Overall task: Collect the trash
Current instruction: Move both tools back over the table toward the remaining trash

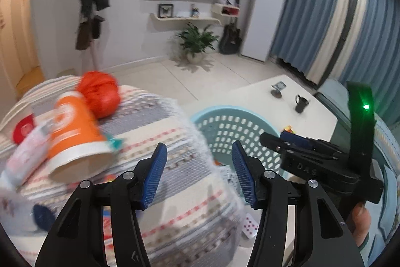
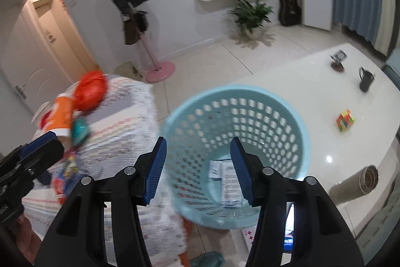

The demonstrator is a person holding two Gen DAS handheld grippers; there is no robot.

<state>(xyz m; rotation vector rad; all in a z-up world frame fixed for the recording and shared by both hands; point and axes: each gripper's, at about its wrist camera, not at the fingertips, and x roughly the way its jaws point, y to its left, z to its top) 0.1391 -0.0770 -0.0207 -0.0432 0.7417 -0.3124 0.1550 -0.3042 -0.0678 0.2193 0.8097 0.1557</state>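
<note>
We hold the left gripper (image 1: 197,174) spread and empty near the orange paper cup (image 1: 75,131) lying on the striped cloth (image 1: 175,162). The right gripper (image 2: 197,172), also spread w/ nothing, is over the blue basket (image 2: 295,121), probably just for dropping. Papers (image 2: 226,182) inside are unreadable; trash is blurred.

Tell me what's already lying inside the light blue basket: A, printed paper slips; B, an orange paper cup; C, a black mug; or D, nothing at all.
A: the right wrist view looks down into the light blue basket and shows white printed paper slips on its bottom, while the orange paper cup lies on the striped cloth outside it.
</note>
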